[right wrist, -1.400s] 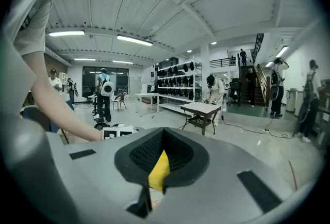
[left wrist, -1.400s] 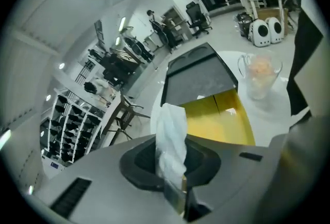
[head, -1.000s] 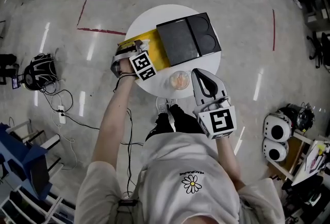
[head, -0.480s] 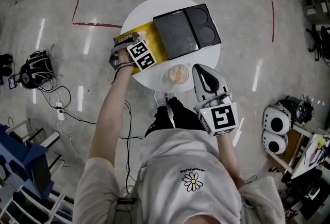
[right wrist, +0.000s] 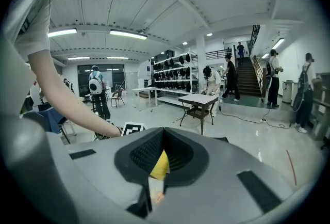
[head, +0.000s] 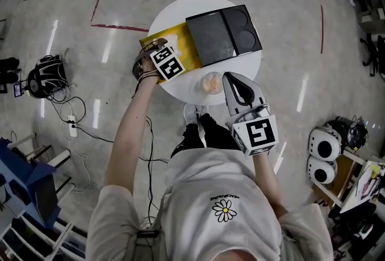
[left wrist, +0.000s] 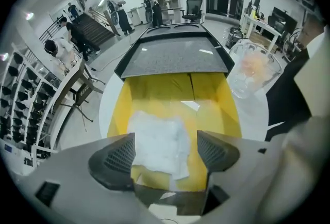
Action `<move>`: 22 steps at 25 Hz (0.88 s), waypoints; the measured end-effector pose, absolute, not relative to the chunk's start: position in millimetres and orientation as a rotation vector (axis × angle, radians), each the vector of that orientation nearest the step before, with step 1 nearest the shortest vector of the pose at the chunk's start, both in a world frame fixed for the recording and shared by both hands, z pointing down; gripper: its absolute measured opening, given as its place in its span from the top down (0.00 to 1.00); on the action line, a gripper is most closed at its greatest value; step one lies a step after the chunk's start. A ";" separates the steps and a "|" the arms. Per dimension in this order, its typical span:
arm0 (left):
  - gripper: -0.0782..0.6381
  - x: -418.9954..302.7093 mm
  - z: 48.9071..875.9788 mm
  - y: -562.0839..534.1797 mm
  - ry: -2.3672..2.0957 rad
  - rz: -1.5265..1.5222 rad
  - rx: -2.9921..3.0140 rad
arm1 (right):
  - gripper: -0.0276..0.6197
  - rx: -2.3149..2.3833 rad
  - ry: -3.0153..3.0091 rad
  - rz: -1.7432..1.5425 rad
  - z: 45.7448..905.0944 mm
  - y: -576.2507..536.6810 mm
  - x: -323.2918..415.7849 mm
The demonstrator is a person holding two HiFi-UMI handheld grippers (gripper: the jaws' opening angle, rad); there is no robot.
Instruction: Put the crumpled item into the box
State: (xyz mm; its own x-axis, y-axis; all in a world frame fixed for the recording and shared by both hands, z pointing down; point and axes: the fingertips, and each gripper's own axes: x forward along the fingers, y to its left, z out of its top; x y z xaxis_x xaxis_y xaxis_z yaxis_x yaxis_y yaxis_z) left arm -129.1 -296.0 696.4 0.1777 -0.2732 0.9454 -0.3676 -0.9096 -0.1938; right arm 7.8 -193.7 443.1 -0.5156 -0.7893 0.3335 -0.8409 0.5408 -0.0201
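The crumpled white item point(left wrist: 157, 145) lies on the floor of the open yellow box point(left wrist: 221, 99), at its near end. My left gripper point(left wrist: 166, 153) hangs just over that end, and its jaws are opening. The item shows between the wide-apart pads point(left wrist: 116, 158) without touching either. In the head view the left gripper point(head: 157, 52) sits at the left end of the yellow box point(head: 191, 52). My right gripper point(head: 231, 80) is shut and empty, held at the table's near edge beside the cup. In its own view the right gripper point(right wrist: 163, 135) points away across the room.
The box's black lid point(head: 219, 37) folds back over the far side of the round white table point(head: 180, 13). A clear cup point(head: 211, 83) with orange contents stands near the front edge, right of the box. A helmet and cables lie on the floor at left.
My left gripper has stayed at the box's left end, shifting only slightly. The right gripper has barely moved. The whole view has drifted a little.
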 end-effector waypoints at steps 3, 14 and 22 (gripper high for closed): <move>0.38 -129.0 686.5 -294.5 -0.669 1.825 2.369 | 0.95 1.352 -2.522 0.242 436.0 -192.0 0.9; 0.45 -108.6 533.5 -345.0 -1.131 1.553 2.620 | 0.95 1.359 -2.609 0.163 399.2 -198.8 -12.3; 0.84 -120.8 347.3 -333.5 -1.751 0.993 2.819 | 0.95 1.368 -2.684 0.044 367.9 -209.1 -25.0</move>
State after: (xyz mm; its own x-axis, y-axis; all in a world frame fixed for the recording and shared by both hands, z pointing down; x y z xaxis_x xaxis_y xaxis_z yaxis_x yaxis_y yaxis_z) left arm -120.8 -333.5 347.3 0.3421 -0.8923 0.2946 -0.7108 -0.4508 -0.5399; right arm -25.0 -209.1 367.9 -0.5811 -0.8038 0.1276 -0.8075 0.5890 0.0327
